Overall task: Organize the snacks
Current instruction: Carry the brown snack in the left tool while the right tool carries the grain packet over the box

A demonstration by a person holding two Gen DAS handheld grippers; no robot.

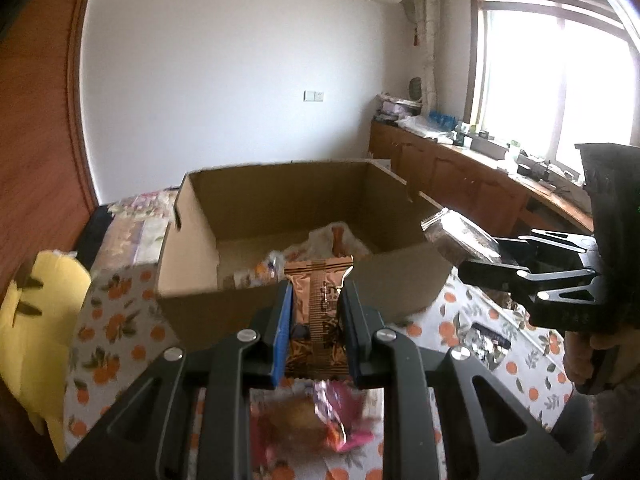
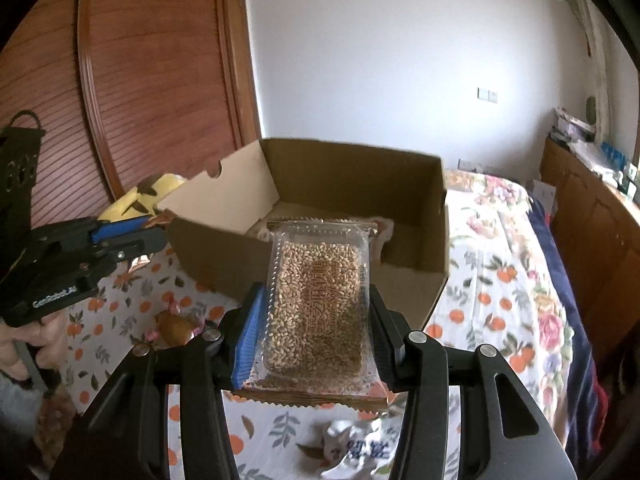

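Observation:
My left gripper (image 1: 316, 300) is shut on a brown foil snack packet (image 1: 318, 312), held just in front of the near wall of an open cardboard box (image 1: 280, 292). Several snacks (image 1: 320, 246) lie inside the box. My right gripper (image 2: 316, 312) is shut on a clear pack of sesame candy (image 2: 316, 300), held over the box's near wall (image 2: 224, 256). It also shows in the left wrist view (image 1: 476, 260), right of the box. The left gripper shows in the right wrist view (image 2: 128, 236), left of the box.
The box stands on a cloth with orange prints (image 1: 108, 320). A pink-wrapped snack (image 1: 320, 420) lies under my left gripper. A silver wrapper (image 2: 360, 448) lies below my right gripper. A yellow plush toy (image 1: 36, 320) sits left. Wooden cabinets (image 1: 460, 176) run along the right wall.

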